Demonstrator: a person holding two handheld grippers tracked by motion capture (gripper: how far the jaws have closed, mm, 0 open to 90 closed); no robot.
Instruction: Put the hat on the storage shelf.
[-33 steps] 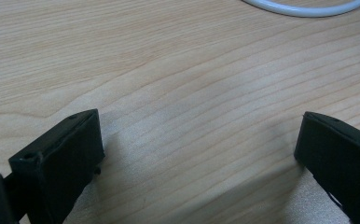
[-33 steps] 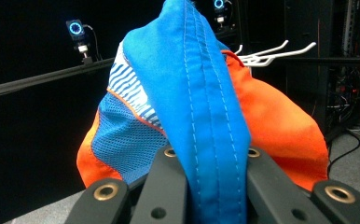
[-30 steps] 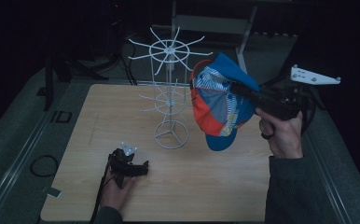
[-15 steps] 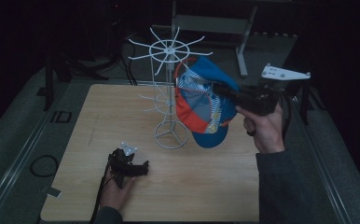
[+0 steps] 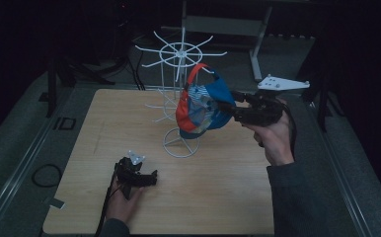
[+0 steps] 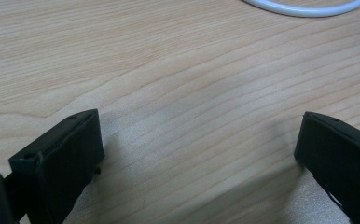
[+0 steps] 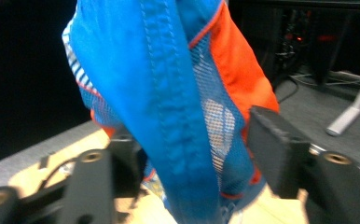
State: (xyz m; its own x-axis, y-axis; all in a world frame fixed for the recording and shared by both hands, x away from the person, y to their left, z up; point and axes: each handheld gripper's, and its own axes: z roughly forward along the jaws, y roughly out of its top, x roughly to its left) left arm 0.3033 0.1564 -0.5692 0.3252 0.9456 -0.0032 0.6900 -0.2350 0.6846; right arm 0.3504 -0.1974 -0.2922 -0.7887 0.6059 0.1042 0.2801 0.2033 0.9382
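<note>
A blue and orange mesh cap (image 5: 201, 106) hangs against the pole of a white wire rack (image 5: 178, 54) on the wooden table (image 5: 104, 123). My right gripper (image 5: 233, 103) reaches in from the right, level with the cap. Its jaws have just been opening and now stand wide. In the right gripper view the cap's blue band (image 7: 169, 84) hangs between the jaws of my right gripper (image 7: 194, 137) with the right-hand pad clear of it. My left gripper (image 5: 151, 177) lies on the table near the front, open, with bare wood between its jaws (image 6: 199, 140).
The rack's round white base ring (image 5: 181, 143) sits mid-table; its edge shows ahead of the left gripper (image 6: 304, 7). Wire prongs stick out from the rack at several heights. A grey frame (image 5: 228, 24) stands behind the table. Dark floor surrounds the table.
The right gripper carried the cap left and down to the rack, then its jaws opened off the cap. The left gripper stayed still.
</note>
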